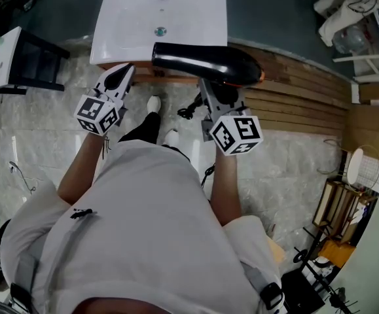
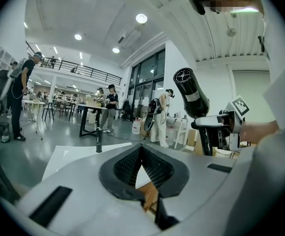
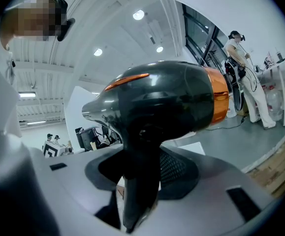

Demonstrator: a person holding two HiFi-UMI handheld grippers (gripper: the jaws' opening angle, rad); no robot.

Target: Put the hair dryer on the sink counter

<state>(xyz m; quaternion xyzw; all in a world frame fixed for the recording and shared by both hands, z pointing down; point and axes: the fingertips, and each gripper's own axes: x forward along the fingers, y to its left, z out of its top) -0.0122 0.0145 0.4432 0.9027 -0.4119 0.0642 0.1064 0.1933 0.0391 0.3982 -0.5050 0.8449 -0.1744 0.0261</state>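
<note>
The black hair dryer [image 1: 202,61], its handle clamped in the jaws of my right gripper [image 1: 216,89], hangs level over the front edge of the white sink surface [image 1: 124,31], ready for lowering, while my left gripper [image 1: 119,78], jaws closed and empty, waits alongside.

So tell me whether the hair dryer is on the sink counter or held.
Held: the right gripper grips the hair dryer by its handle, up off the sink counter.
</note>
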